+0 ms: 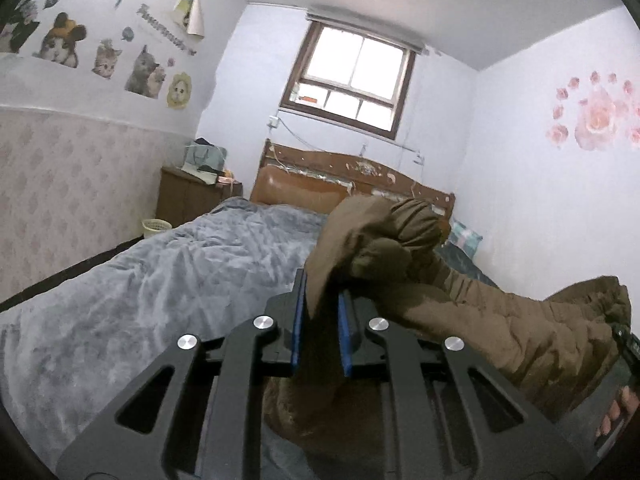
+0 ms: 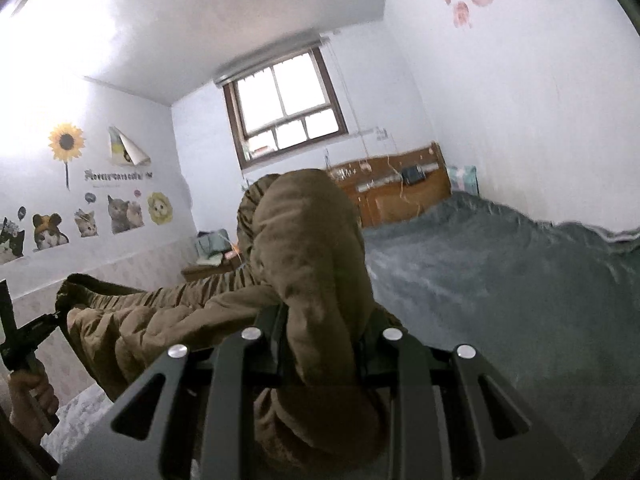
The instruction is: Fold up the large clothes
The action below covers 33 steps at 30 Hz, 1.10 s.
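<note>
I have the brown garment pinched at two places and lifted above the bed, and that is on purpose: with the cloth stretched between my two grips I can see its top edge run nearly straight, which I need before I lay it down for a fold. The left hand-held gripper has its blue pads closed narrow on a bunch of the fabric, with a gathered, elastic-looking end flopping over the tips toward the headboard. The right hand-held gripper is likewise clamped on a thick wad of the same garment, which bulges up over its fingers and hides most of them; I judge it holds firmly, since the cloth hangs from it.

From each wrist camera I can see the other hand-held gripper at the far end of the stretched cloth, so the span between my hands is taut rather than sagging onto the bed.

For room, the bed is my reference. The grey blanket on the side toward the cat stickers lies open and wide, good landing space. Toward the headboard there is more free blanket. On the opposite side the bed runs close to the wall with the pink flower decals, so I judge the swing should go toward the cat-sticker side.
</note>
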Tool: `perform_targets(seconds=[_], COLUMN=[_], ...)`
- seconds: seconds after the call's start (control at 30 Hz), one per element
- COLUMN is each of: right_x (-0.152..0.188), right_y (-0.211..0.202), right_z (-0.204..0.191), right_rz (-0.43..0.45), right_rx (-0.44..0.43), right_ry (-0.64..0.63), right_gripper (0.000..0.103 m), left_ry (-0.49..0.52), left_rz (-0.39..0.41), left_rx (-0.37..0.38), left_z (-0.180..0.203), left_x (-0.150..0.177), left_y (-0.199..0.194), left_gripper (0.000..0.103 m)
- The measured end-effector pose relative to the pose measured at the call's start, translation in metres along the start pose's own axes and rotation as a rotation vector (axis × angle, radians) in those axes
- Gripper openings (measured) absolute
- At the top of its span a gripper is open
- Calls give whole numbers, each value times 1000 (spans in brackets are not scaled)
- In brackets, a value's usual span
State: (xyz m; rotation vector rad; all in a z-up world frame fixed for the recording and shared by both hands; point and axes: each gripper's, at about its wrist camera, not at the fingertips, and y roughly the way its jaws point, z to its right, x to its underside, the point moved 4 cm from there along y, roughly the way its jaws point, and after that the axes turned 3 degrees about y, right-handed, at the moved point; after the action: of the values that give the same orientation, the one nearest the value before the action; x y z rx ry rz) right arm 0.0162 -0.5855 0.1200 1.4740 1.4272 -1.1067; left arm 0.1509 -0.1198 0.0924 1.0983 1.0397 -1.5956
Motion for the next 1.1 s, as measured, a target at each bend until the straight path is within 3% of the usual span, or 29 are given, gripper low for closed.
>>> perform_targets(seconds=[0.23, 0.37, 0.5, 0.77, 0.9, 0.97, 1.1], right_x=[-21, -30, -26, 16, 48, 77, 127], right_y=[-38, -42, -6, 112, 164, 188, 219], right_z=[-13, -13, -5, 39, 50, 61, 75], right_rz=[107, 112, 23, -183, -250, -319, -450], right_rx=[-18, -15, -11, 59, 131, 186, 281], right_ry=[-28, -15, 41, 107, 66, 72, 16], right_gripper=[24, 24, 24, 25, 26, 30, 39], left_ry=[26, 46, 31, 6, 163, 180, 111], left_rz=[85, 77, -11, -150, -208, -271, -478], left_rx=[-4, -10, -51, -131, -217, -232, -252], left_z=[8, 17, 13, 1, 3, -7, -47], left_x=[-19, -25, -18, 17, 47, 66, 131], left_y=[-47, -52, -15, 91, 130, 149, 192], left_gripper=[5, 5, 5, 5, 5, 5, 5])
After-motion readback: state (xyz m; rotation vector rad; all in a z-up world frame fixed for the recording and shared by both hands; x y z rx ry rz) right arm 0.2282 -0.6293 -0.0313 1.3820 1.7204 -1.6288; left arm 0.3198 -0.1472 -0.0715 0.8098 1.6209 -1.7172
